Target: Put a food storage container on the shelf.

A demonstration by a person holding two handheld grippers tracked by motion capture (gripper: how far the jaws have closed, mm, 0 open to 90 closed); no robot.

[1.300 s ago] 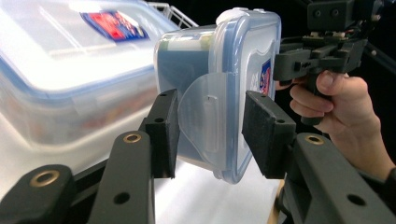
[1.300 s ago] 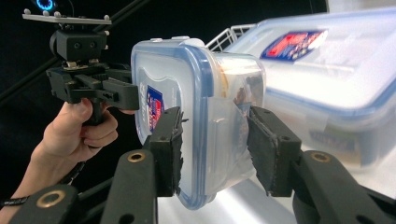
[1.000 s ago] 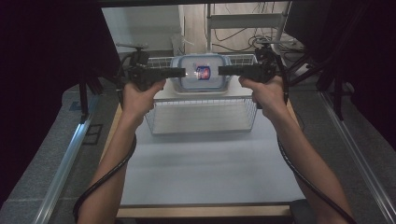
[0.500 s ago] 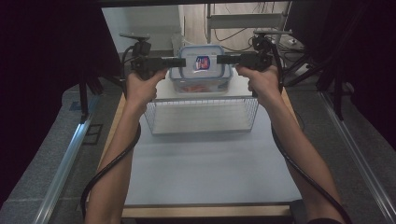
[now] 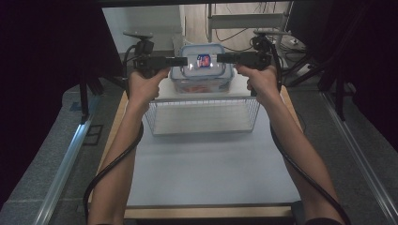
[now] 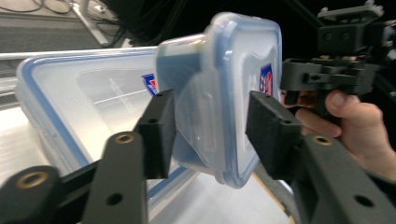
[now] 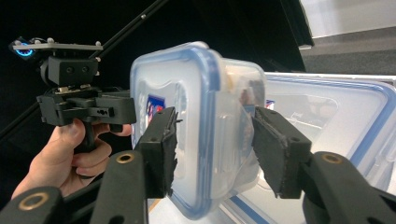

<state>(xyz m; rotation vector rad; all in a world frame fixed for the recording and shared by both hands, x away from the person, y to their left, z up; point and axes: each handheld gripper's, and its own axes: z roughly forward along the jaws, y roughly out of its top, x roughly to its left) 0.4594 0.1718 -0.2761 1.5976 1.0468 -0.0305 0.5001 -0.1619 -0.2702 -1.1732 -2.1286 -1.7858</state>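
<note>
Both tongs hold a small clear plastic box with a blue-rimmed lid point(image 5: 202, 63) up in the air above the far end of the counter point(image 5: 206, 164), the left tongs point(image 5: 182, 60) pinching its left edge and the right tongs point(image 5: 222, 58) pinching its right edge. Below and behind it lies a larger box point(image 6: 88, 100) of the same kind, with a wire basket point(image 5: 202, 115) nearer the person. Each lid carries a red and blue label point(image 7: 153, 108) whose writing is too blurred to read.
</note>
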